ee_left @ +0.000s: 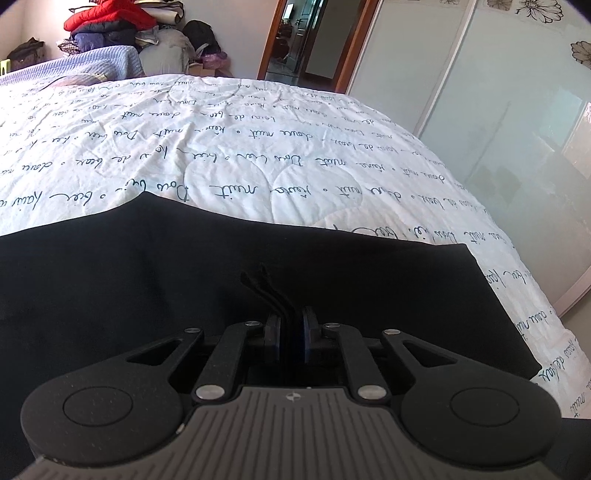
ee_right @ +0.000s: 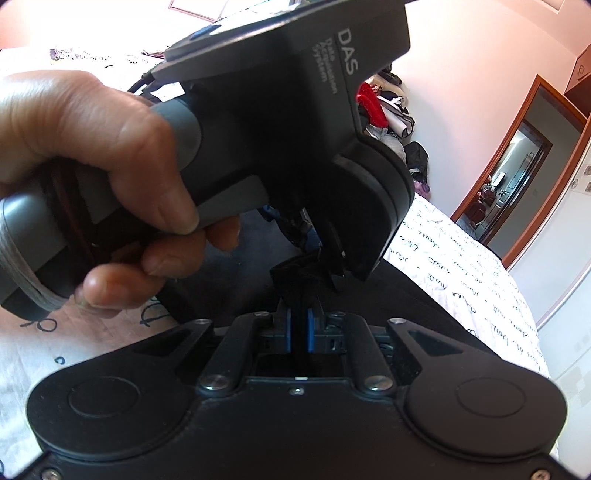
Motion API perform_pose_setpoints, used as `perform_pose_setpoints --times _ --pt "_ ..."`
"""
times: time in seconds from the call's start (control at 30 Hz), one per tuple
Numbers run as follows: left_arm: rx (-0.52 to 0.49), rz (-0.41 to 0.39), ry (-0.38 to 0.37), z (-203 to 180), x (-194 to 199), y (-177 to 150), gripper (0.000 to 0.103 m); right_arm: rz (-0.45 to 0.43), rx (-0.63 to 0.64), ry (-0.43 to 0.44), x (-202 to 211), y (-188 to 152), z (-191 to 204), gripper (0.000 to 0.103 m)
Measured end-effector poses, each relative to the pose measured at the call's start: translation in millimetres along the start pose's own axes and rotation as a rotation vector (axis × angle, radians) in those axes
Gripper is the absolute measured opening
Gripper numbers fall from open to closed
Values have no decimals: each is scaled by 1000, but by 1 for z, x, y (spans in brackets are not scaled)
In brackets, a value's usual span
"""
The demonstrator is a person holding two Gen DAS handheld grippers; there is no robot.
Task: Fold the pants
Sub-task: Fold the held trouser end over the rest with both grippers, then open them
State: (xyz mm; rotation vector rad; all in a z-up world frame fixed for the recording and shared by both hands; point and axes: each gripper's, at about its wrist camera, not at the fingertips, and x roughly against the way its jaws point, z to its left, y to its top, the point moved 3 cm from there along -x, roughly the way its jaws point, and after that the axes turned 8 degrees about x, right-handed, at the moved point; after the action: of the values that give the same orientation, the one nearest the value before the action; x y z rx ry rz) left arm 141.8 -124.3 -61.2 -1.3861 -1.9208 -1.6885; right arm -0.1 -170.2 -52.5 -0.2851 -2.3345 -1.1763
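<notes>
Beyond the black pants (ee_left: 221, 280), the bed (ee_left: 258, 155) lies bare across its middle and out to its right edge, giving open room to pass. At the far left a heap of clothes (ee_left: 110, 26) blocks the way. Seen from the right wrist, the left gripper (ee_right: 332, 273) and the hand (ee_right: 103, 177) holding it crowd the space just ahead, over the pants.
</notes>
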Motion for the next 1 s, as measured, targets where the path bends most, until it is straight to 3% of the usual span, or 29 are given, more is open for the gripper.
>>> perform_pose_setpoints --times 0.07,0.33,0.43,0.57,0.67,0.8,0.9,1.0 --pt "-1 0 22 1 0 0 21 7 -3 5 -3 -1 -2 7" --pt "-4 -6 58 3 7 0 27 26 17 4 -13 2 -1 8" --pt "-4 -11 81 5 12 0 36 39 36 2 -16 2 3 10" --pt "-58 -45 181 7 21 0 38 49 36 16 -14 5 2 13" --pt "-81 -55 232 16 28 0 43 38 -55 88 -4 8 -10 20" --pt "-69 -69 281 32 36 -1 47 -46 -250 205 17 16 -36 20" --pt "-56 -80 310 42 42 -2 49 -67 -367 168 17 19 -55 20" --pt "-45 -79 317 49 46 -3 51 48 -375 89 -9 15 -57 21"
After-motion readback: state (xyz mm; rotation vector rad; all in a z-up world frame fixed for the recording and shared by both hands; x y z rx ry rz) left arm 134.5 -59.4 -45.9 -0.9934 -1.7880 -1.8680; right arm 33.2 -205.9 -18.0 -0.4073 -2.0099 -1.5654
